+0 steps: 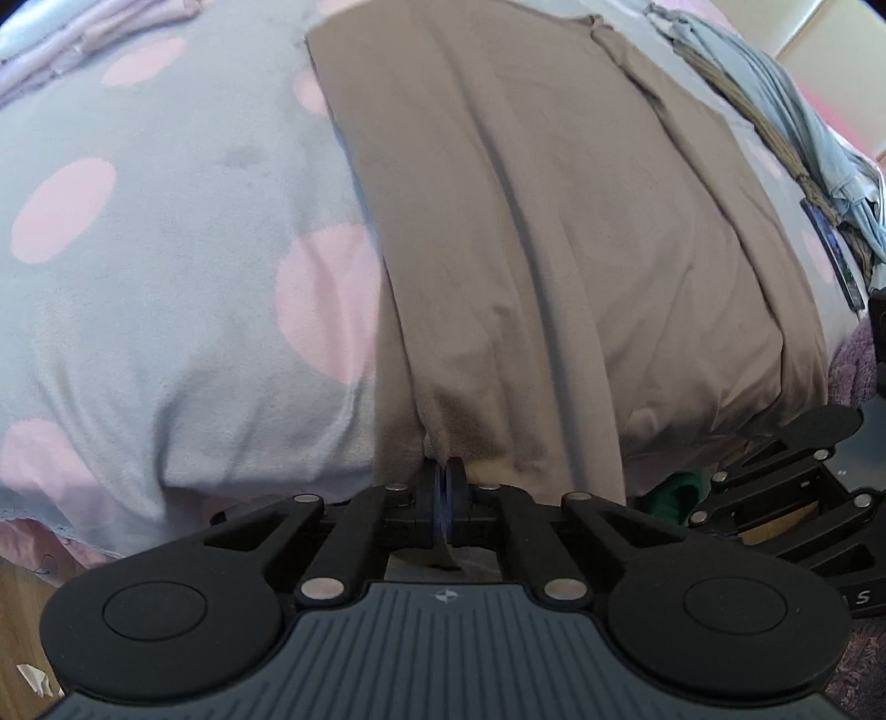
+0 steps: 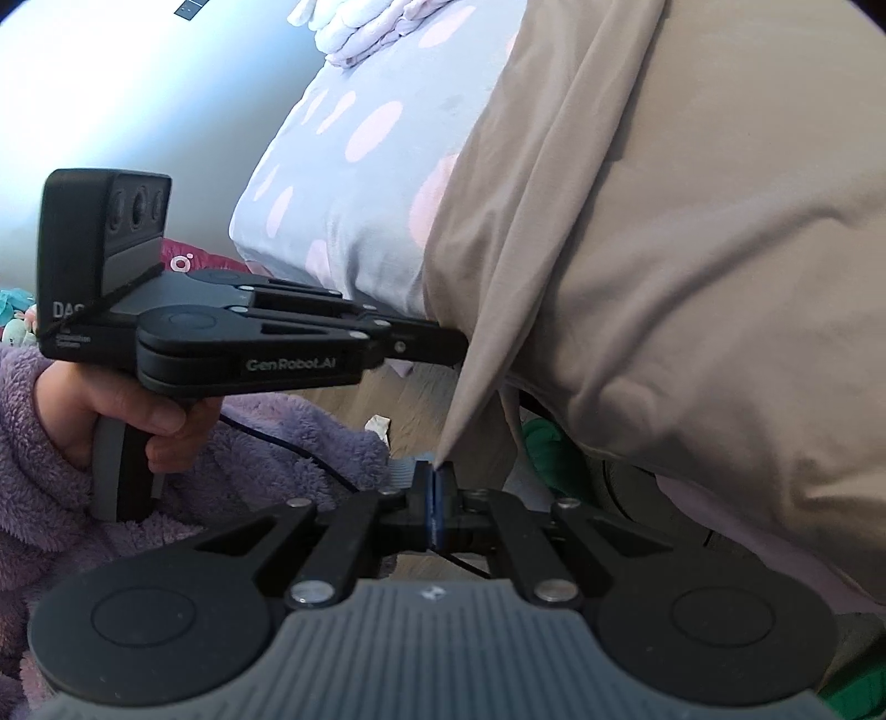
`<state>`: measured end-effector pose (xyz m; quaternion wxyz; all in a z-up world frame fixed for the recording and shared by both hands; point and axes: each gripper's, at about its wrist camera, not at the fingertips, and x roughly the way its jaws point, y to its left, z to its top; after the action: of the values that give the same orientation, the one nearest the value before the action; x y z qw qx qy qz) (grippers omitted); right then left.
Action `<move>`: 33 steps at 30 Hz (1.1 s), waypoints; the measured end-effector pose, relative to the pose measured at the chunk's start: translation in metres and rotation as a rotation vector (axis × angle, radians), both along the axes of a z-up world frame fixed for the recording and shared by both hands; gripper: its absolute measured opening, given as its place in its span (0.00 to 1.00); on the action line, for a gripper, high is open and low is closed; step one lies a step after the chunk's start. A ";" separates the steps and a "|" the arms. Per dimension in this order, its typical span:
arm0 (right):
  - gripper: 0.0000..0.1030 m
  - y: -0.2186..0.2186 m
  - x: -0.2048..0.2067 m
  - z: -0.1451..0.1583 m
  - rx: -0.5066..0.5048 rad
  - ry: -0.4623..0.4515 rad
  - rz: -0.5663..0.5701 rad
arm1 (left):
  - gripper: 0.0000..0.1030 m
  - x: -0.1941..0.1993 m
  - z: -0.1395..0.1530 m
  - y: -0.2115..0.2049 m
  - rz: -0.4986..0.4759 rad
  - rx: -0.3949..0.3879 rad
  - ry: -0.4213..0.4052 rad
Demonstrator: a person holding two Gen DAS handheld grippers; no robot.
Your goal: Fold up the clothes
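A taupe garment (image 1: pixel 554 232) lies spread lengthwise on a grey bedcover with pink dots (image 1: pixel 166 277); its near edge hangs over the bed's front. My left gripper (image 1: pixel 447 471) is shut on the garment's near hem, left of its middle. In the right wrist view the same garment (image 2: pixel 692 221) drapes over the bed edge, and my right gripper (image 2: pixel 436 471) is shut on a pulled-down corner of its hem. The left gripper (image 2: pixel 459 349) also shows there from the side, its tips buried in the cloth fold.
A grey-blue garment pile with a brown cord (image 1: pixel 786 133) lies at the bed's right side. Folded pale lilac cloth (image 1: pixel 83 39) sits at the far left. Something green (image 1: pixel 678 493) lies under the bed edge. My purple fleece sleeve (image 2: pixel 50 471) and wooden floor (image 2: pixel 398 399) are below.
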<state>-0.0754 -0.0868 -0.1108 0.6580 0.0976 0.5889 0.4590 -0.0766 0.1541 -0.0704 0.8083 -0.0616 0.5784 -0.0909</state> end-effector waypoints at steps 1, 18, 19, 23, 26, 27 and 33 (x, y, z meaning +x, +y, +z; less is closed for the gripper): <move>0.01 0.001 0.000 -0.001 -0.002 0.001 -0.001 | 0.00 -0.002 0.004 0.000 0.004 0.007 -0.010; 0.06 0.028 0.001 -0.024 -0.165 -0.041 0.003 | 0.02 -0.011 0.012 0.023 0.086 0.043 0.055; 0.07 0.027 0.001 -0.024 -0.180 -0.047 -0.001 | 0.08 -0.011 0.015 0.026 0.098 0.028 0.051; 0.11 0.012 0.008 -0.006 -0.204 -0.101 -0.024 | 0.19 -0.002 0.031 0.036 0.137 -0.022 0.022; 0.11 0.006 0.017 0.014 -0.205 -0.164 -0.070 | 0.19 0.012 0.043 0.044 0.150 -0.054 0.001; 0.11 0.003 0.022 0.020 -0.197 -0.179 -0.096 | 0.19 0.019 0.047 0.047 0.148 -0.063 -0.011; 0.11 -0.010 0.061 0.034 -0.145 -0.183 -0.239 | 0.23 0.072 0.052 0.061 0.116 -0.071 -0.095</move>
<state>-0.0142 -0.0969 -0.0767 0.7641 0.0770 0.5425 0.3406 -0.0051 0.2152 -0.0188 0.8361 -0.1194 0.5312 -0.0674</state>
